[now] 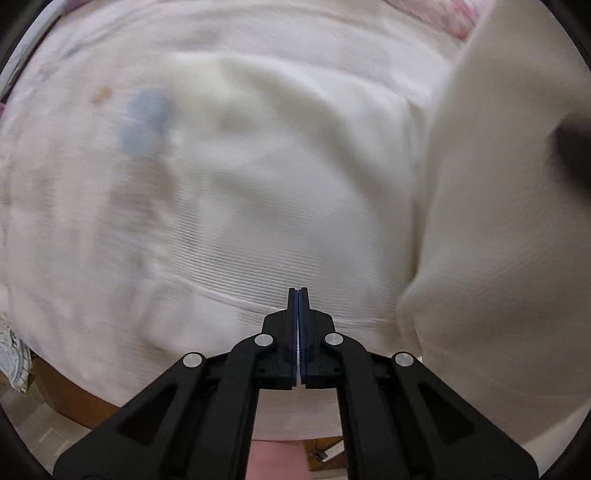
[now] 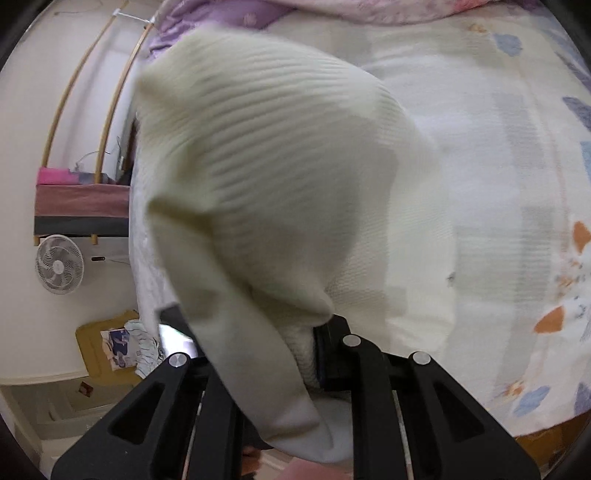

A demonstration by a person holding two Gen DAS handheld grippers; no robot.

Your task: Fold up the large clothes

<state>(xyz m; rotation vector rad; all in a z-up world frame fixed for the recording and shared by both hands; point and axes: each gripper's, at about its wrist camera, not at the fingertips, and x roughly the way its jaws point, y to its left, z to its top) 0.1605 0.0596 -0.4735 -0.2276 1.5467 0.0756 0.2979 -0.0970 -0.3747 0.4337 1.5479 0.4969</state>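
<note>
A cream ribbed sweater [image 1: 280, 192] lies spread on the patterned bed sheet [image 1: 74, 177]. My left gripper [image 1: 298, 291] points straight down over the sweater's near hem, its jaws shut, and I make out no cloth pinched between the blue pads. In the right wrist view a thick fold of the same sweater [image 2: 258, 177] is lifted and drapes over my right gripper [image 2: 295, 350], which is shut on it. The cloth hides that gripper's left finger. The raised part also shows as a cream flap [image 1: 498, 229] at the right of the left wrist view.
A purple and pink quilt [image 2: 229, 18] lies bunched at the bed's far end. Left of the bed stand a white fan [image 2: 59, 264], a striped fabric bin [image 2: 81, 206] on a wooden frame, and a cardboard box [image 2: 110, 347] holding clothes on the floor.
</note>
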